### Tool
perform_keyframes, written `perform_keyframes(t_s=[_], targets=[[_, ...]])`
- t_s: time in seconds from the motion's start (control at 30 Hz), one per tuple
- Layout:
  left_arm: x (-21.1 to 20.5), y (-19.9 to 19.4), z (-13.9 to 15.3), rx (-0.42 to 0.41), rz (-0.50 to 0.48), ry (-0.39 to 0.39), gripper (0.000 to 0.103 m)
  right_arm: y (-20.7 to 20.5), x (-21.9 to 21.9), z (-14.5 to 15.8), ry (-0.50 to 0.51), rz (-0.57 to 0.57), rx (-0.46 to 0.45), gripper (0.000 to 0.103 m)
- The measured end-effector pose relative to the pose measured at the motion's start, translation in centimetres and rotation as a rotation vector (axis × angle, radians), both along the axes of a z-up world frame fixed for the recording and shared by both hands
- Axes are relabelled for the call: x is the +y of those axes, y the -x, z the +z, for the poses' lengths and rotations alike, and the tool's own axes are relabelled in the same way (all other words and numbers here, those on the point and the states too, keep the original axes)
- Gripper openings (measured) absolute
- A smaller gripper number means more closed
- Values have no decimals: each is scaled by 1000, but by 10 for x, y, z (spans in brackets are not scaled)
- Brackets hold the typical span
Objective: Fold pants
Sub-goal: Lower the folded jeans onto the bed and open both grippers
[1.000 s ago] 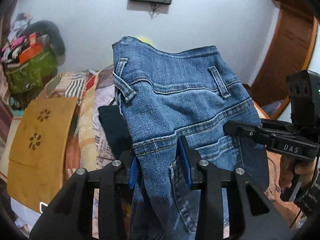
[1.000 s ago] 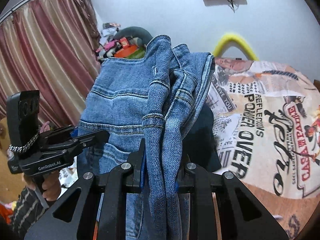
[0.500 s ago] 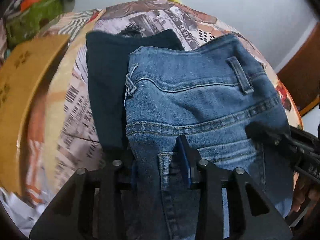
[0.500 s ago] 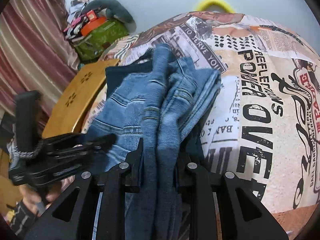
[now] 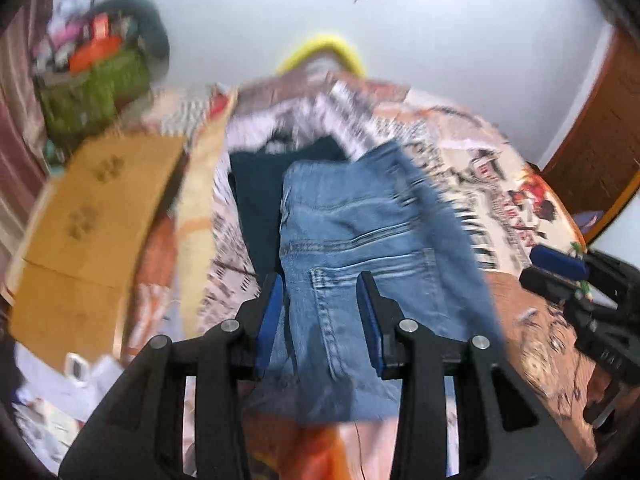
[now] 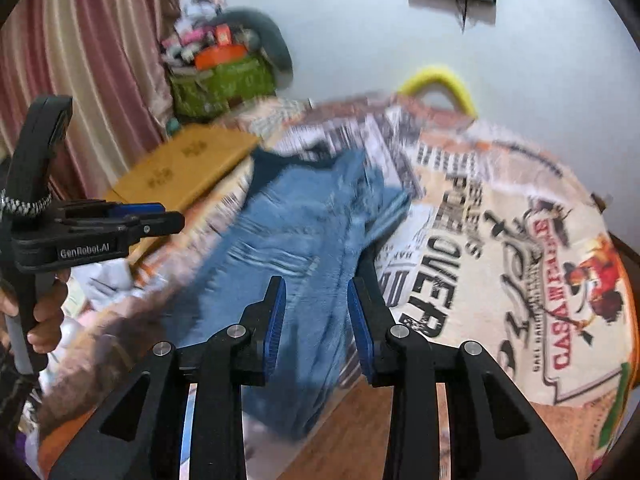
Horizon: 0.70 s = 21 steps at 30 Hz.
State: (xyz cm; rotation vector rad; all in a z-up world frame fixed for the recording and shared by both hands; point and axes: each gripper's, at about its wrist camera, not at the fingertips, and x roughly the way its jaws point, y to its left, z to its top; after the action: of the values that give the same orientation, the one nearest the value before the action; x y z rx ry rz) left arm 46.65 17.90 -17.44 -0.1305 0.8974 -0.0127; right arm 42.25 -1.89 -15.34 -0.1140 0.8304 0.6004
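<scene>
A pile of bags and clutter topped by a green bag (image 6: pixel 224 84) sits at the far left against the white wall, beyond the jeans. Nearer, left of the jeans, lies a light brown wooden board with flower-shaped cut-outs (image 5: pixel 92 216). Just left of the jeans, partly under them, is a dark navy folded garment (image 5: pixel 256 200).

The folded blue denim jeans (image 5: pixel 360 248) lie on the bedspread printed with newspaper lettering and posters (image 6: pixel 500 264), waistband toward the wall.

The left gripper (image 5: pixel 322 312) has its blue-padded jaws parted; denim runs between them, but the blur hides whether the pads press on it. In the right wrist view a hand (image 6: pixel 44 316) holds that gripper's handle, left of the jeans.

The right gripper (image 6: pixel 316 308) is above the jeans' near right part, its jaws opening, with denim seen between them and a gap at each pad.

A yellow curved tube (image 6: pixel 440 80) stands beyond the jeans by the wall.
</scene>
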Motion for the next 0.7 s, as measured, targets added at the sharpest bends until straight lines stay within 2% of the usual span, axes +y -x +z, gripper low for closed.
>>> perform_keyframes(t_s=[0.13, 0.23, 0.37, 0.47, 0.57, 0.7], targets=[[-20, 56, 65, -126, -13, -34, 37, 40, -19, 56, -93, -5, -101, 30], [-36, 107, 113, -240, -21, -69, 38, 83, -32, 106, -156, 0, -216, 30], [-64, 180, 161, -411, -12, -163, 43, 138, -43, 152, -239, 15, -343, 30], [-81, 234, 185, -516, -2, -186, 51, 184, -53, 176, -289, 20, -436, 30], [-95, 280, 195, -591, 1, -189, 55, 221, -62, 185, -307, -3, -518, 30], [-107, 327, 197, -653, 28, -192, 59, 263, -66, 183, -306, -33, -579, 31]])
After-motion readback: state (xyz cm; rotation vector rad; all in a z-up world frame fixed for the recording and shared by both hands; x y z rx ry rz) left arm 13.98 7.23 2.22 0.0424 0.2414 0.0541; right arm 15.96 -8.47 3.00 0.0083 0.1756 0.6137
